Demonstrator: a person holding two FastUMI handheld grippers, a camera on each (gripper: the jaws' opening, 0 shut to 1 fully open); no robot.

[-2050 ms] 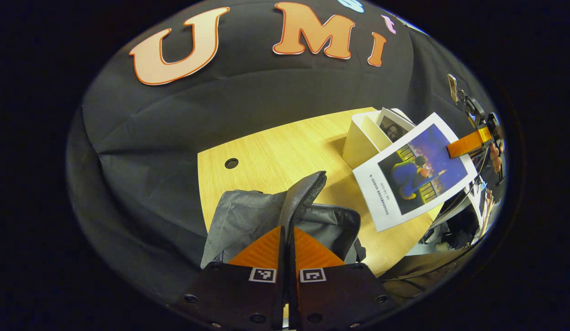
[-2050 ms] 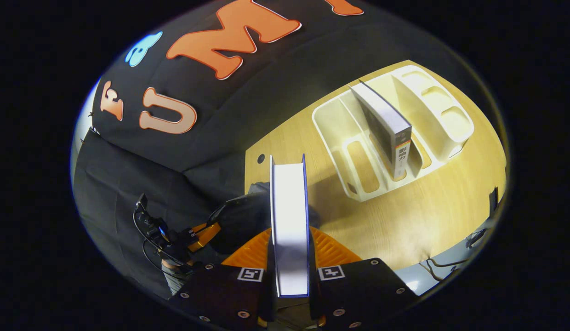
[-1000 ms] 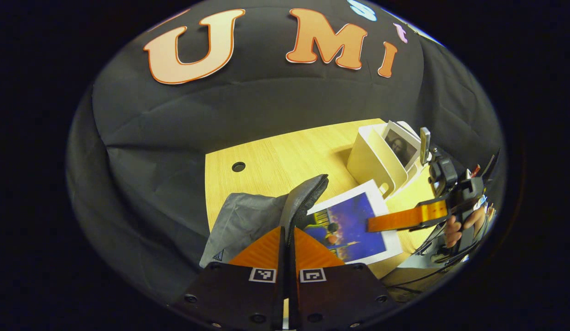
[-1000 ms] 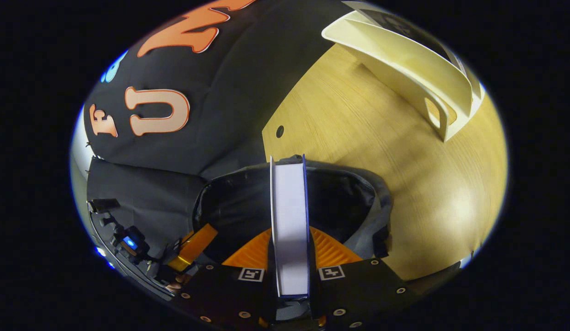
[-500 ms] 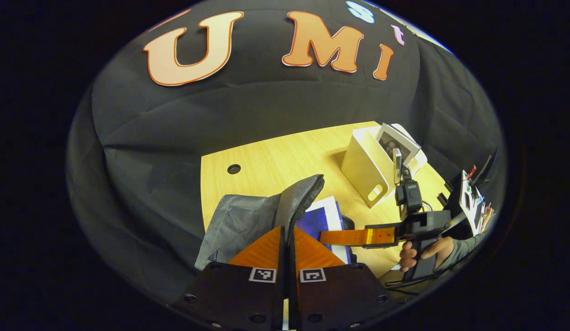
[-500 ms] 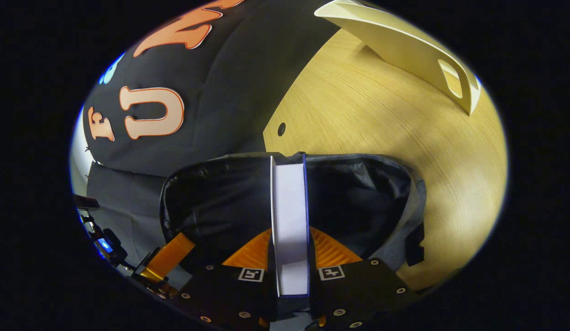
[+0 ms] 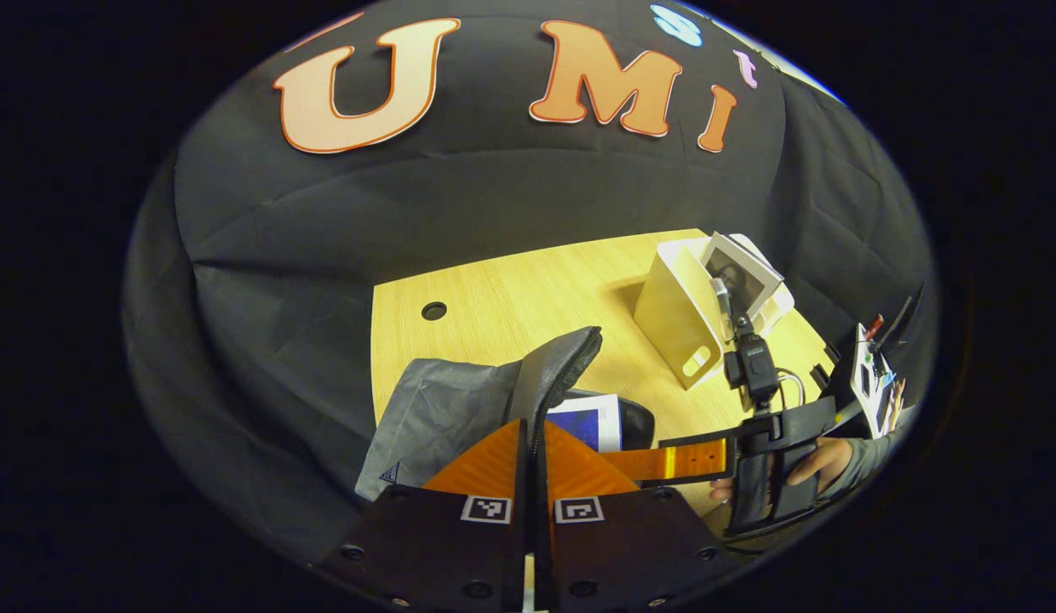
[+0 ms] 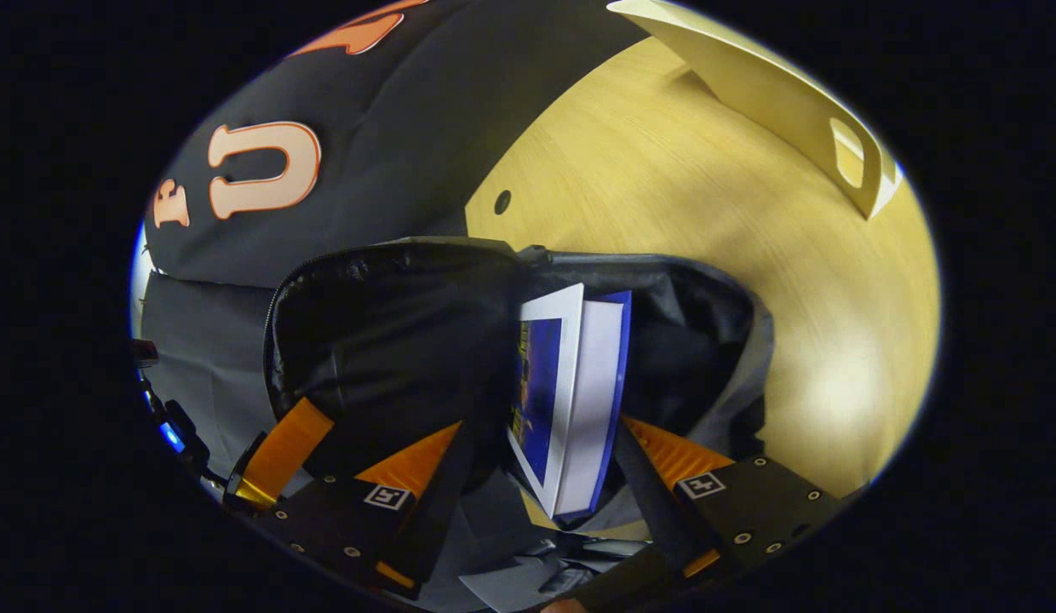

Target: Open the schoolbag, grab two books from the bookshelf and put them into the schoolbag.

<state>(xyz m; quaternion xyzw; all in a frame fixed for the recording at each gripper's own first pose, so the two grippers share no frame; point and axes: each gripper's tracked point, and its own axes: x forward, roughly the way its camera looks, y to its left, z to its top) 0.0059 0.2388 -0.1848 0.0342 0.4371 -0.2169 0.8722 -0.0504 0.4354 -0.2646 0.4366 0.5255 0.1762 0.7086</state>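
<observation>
In the left gripper view, the left gripper (image 7: 532,464) has its jaws pressed together on the raised flap (image 7: 555,368) of the grey schoolbag (image 7: 443,409), holding the mouth open at the near left of the desk (image 7: 511,298). A corner of the blue-covered book (image 7: 589,423) pokes out of the opening just right of the flap. To the right, the right gripper (image 7: 664,460) reaches toward the bag, held by a person's hand (image 7: 813,468). At the far right of the desk stands the white bookshelf (image 7: 681,315) with a second book (image 7: 737,272) leaning in it.

In the right gripper view, the right gripper (image 8: 536,477) has its jaws spread wide, one on each side of the book (image 8: 571,400), and neither touches it. The book sits tilted inside the dark mouth of the schoolbag (image 8: 392,323). One finger of the left gripper (image 8: 277,455) shows at the bag's near left edge. The bookshelf (image 8: 775,94) lies far right.

The first book appears just released into the bag, so roughly half the loading is done. The next move calls for drawing the right gripper clear without catching the book, then going to the shelf for the second one while the flap is kept up.

The bag's bottom is lost in darkness, so how deep the book rests cannot be told. The shelf is cut off at the edge of the right gripper view.
</observation>
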